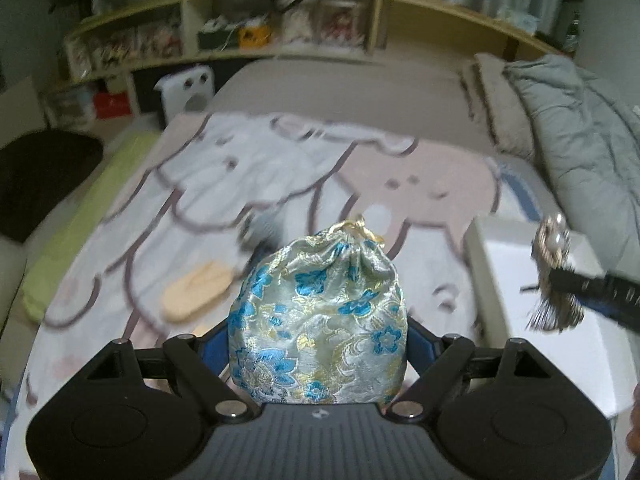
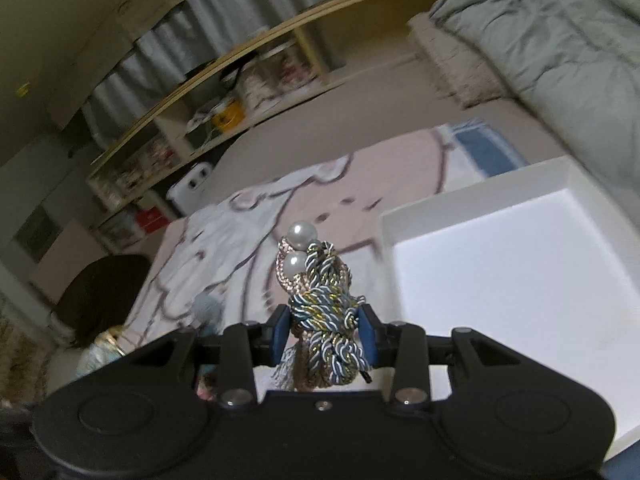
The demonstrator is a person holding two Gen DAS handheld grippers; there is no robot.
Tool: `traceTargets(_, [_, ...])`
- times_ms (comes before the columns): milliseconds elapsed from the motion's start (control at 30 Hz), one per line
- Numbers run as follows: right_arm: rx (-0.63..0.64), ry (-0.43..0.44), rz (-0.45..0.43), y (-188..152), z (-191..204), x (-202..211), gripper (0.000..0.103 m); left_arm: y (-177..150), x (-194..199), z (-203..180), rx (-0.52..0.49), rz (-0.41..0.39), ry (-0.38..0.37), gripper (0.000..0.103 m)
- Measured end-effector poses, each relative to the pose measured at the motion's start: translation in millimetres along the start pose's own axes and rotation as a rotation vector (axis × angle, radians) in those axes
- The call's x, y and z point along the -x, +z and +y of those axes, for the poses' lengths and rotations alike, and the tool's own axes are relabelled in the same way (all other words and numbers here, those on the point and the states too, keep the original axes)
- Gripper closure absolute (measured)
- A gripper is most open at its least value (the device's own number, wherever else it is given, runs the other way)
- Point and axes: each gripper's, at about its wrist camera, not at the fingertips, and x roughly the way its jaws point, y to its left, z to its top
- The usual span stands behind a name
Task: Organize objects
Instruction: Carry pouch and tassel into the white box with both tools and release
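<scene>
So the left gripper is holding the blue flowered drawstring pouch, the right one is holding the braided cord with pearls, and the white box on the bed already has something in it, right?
Not quite: the white box is empty, as the right wrist view shows. The rest stands: the left gripper holds the drawstring pouch, and the right gripper holds the braided cord with pearls.

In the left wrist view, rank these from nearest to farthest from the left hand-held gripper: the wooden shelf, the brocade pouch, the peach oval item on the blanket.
1. Brocade pouch: held between the left hand-held gripper fingers.
2. Peach oval item: on the blanket, ahead to the left.
3. Wooden shelf: across the far wall beyond the bed.
</scene>
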Motion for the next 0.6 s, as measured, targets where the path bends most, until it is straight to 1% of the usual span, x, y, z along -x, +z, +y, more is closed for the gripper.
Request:
traceTargets(67, [-0.009,-0.026,-0.014,8,-13,-1,0.065,14,-5,-20,-0.021,-0.022,-0.023,0.019])
traceTargets(200, [-0.038,-0.079,-0.048,23,-39,-4,0.065,33,-17,-60,-0.051,-0.037,-0.082,0.018])
traceTargets(400, [-0.068,-0.162,-0.082,40,-73,-10,0.065,46,-42,-111,-0.108,-0.057,-0.146,0.018])
traceTargets(600, [-0.052,-0.251,-0.152,58,-100,-5,0.065,57,-62,-144,-0.104,-0.075,-0.207,0.018])
